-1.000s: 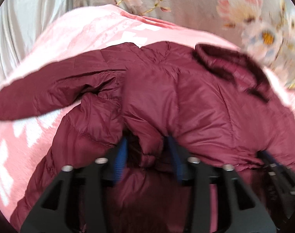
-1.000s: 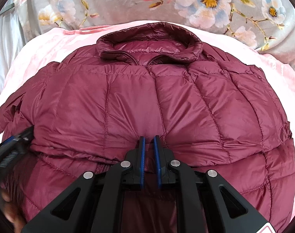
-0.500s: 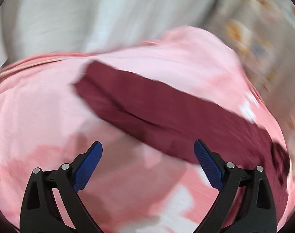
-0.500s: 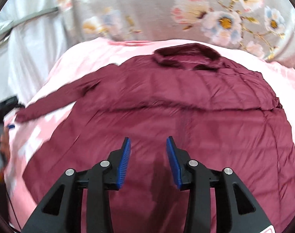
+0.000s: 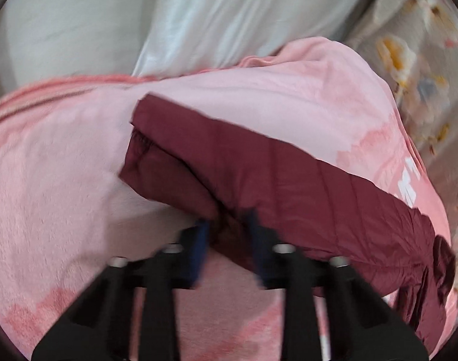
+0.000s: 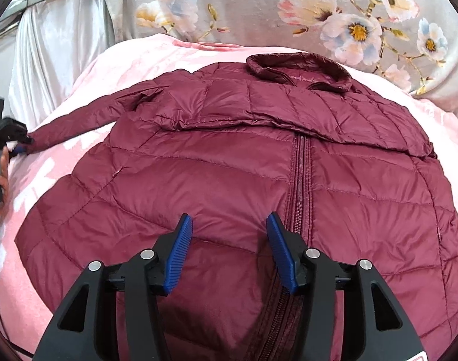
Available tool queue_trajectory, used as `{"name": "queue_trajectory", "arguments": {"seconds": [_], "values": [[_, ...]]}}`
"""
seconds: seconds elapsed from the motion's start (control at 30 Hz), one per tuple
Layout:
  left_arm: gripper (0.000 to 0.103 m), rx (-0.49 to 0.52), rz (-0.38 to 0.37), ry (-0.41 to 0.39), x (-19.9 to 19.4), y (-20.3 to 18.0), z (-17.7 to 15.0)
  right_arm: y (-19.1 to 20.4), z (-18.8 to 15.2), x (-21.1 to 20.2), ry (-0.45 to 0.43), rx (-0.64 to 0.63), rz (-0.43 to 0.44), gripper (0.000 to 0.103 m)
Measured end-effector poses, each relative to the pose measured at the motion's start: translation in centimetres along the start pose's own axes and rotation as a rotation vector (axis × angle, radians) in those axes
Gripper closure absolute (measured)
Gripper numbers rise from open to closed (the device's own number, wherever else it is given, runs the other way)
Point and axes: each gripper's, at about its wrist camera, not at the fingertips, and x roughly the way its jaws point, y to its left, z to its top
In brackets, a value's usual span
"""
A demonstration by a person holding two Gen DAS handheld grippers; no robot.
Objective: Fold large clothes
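Item: maroon quilted jacket (image 6: 229,165), spread front-up on a pink blanket (image 6: 132,60), collar (image 6: 301,72) toward the far edge, hem toward the near edge. Zip (image 6: 299,186) closed down the middle. An upper layer lies folded across the chest, its lower edge forming a crease from side to side just below the collar. Fabric glossy, stitched in horizontal panels, lightly puffed.

Sleeve (image 5: 259,174): stretched out flat toward the blanket's left edge, cuff squared off and short of that edge. Bare blanket lies around the cuff on the far and left sides; on the right side the jacket runs close to the blanket's edge, with little pink showing there.

Left gripper (image 5: 225,237): jaws have just been closing, now pinching the sleeve's near edge close to the cuff, fabric bunched between the blue pads. Picture blurred here.

Right gripper (image 6: 229,240): jaws have just been opening, now spread apart over the lower front panel, just left of the zip, nothing between them.

Surroundings: pale satin drape (image 5: 168,24) beyond the left edge; floral fabric (image 6: 349,15) behind the far edge.

Views: the left wrist camera shows only sleeve and cuff; the right shows the whole body, plus a hand (image 6: 0,168) holding the left gripper at the sleeve's end.
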Motion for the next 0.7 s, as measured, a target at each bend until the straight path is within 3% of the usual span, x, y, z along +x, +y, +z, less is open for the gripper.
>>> {"name": "queue_trajectory", "arguments": {"seconds": [0.07, 0.2, 0.37, 0.5, 0.6, 0.7], "values": [[0.100, 0.043, 0.002, -0.034, -1.7, -1.4, -0.2, 0.0, 0.0, 0.0, 0.002, -0.003, -0.002, 0.051], [0.102, 0.129, -0.081, -0.131, -6.7, -6.4, -0.1, 0.0, 0.1, -0.1, -0.010, 0.007, 0.000, 0.049], [0.103, 0.321, -0.292, -0.195, -14.7, -17.6, -1.6, -1.3, -0.2, -1.5, -0.063, 0.079, 0.007, 0.042], [0.103, 0.492, -0.457, -0.210, -19.7, -27.5, -6.0, -3.2, -0.9, -2.7, -0.071, 0.131, 0.023, 0.042], [0.102, 0.600, -0.570, -0.149, -21.5, -34.0, -11.1, -4.8, -1.7, -3.6, -0.069, 0.144, 0.004, 0.042], [0.102, 0.669, -0.622, -0.089, -21.5, -38.2, -16.3, -7.0, -2.5, -4.4, -0.069, 0.171, -0.024, 0.042]]}}
